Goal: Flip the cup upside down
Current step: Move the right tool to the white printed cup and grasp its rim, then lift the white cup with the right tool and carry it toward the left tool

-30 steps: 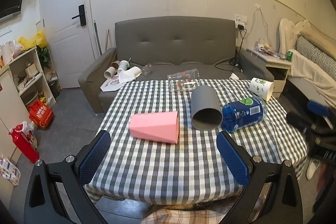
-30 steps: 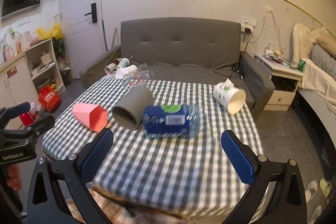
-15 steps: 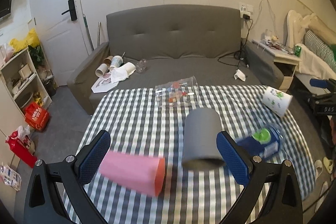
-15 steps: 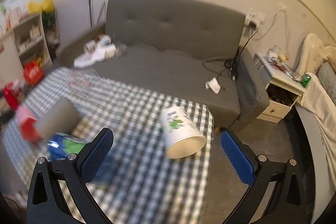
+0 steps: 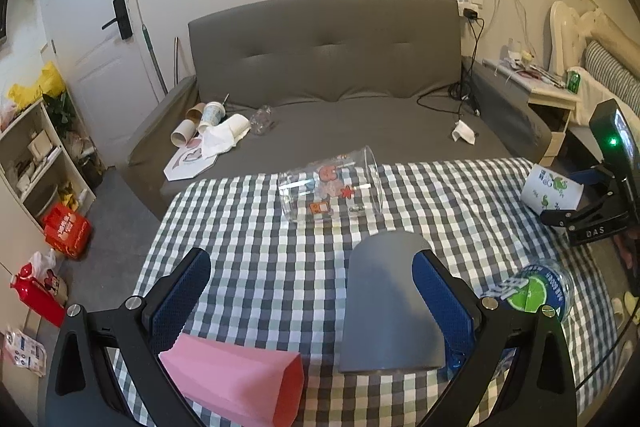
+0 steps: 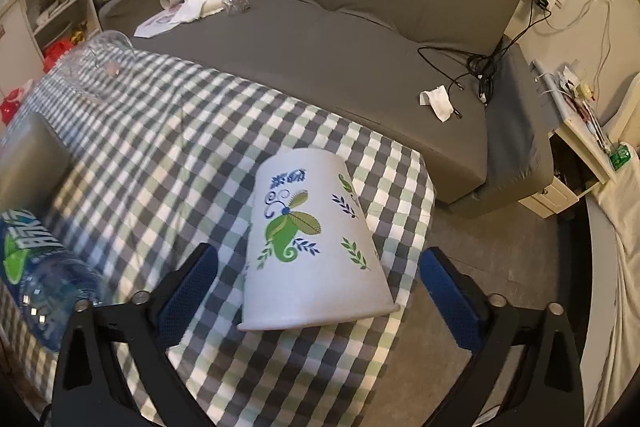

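Observation:
Several cups lie on their sides on the checked tablecloth (image 5: 256, 267). A grey cup (image 5: 390, 307) lies between my open left gripper's (image 5: 312, 303) fingers, close to the right pad, mouth toward the camera. A pink cup (image 5: 240, 383) lies near the left pad. A clear printed cup (image 5: 330, 187) lies farther back. A white paper cup with green leaf print (image 6: 312, 243) lies between my open right gripper's (image 6: 320, 299) pads, mouth toward the camera; it also shows in the left wrist view (image 5: 552, 193), with the right gripper (image 5: 592, 203) around it.
A blue-labelled water bottle (image 6: 36, 267) lies on the table between the grey and white cups, also in the left wrist view (image 5: 532, 291). A grey sofa (image 5: 332, 75) stands behind the table. The table's right edge (image 6: 420, 227) is beside the white cup.
Both grippers moved forward over the table. The left closed in on the grey cup; the right swung right and came down around the white cup. Both stayed open.

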A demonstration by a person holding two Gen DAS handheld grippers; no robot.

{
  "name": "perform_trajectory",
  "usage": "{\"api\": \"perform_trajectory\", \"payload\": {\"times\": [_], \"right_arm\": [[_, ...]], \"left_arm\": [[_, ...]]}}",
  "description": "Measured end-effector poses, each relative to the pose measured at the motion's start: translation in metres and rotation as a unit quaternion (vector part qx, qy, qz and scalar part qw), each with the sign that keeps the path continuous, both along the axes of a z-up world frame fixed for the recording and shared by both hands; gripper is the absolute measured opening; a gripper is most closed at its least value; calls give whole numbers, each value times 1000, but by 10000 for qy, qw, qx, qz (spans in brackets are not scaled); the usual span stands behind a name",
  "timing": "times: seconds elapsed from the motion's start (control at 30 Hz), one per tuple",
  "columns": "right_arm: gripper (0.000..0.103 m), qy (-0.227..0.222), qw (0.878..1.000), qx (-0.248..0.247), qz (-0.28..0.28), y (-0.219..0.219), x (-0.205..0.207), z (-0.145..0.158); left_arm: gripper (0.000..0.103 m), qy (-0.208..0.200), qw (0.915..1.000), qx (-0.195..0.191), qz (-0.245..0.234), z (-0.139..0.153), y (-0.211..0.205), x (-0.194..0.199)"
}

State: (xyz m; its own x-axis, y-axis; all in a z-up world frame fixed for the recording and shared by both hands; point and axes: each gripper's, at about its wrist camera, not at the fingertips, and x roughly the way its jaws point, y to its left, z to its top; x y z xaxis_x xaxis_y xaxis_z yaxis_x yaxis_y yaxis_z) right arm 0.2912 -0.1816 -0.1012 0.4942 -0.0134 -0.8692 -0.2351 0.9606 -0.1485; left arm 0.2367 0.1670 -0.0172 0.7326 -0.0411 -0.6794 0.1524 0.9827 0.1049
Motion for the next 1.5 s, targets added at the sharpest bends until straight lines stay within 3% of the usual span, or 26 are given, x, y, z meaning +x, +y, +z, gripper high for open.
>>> {"api": "perform_trajectory", "payload": {"times": [0.07,0.23,0.5,0.63,0.77,0.93,1.13,1.5], "right_arm": [[71,142,9999,53,-4,-1,0,-5],[69,77,9998,86,-186,-2,-14,-1],[68,-241,9943,518,-898,1,-77,41],[68,-379,9925,671,-950,32,-128,69],[68,-279,9908,881,-984,85,-164,78],[68,53,9845,1374,-1087,149,-172,57],[68,325,9846,1289,-1132,211,-149,22],[69,335,9886,856,-1190,236,-127,-2]], "left_arm": [[103,27,10000,10,-6,-2,-2,-1],[103,39,10000,5,3,2,1,-8],[103,-199,9996,-152,141,32,17,-37],[103,-316,9988,-268,249,45,28,-58],[103,-407,9981,-394,253,49,45,-85],[103,-290,9987,-337,254,35,65,-105],[103,-101,9986,-263,442,15,87,-113],[103,211,9977,-333,558,-12,107,-104]]}}
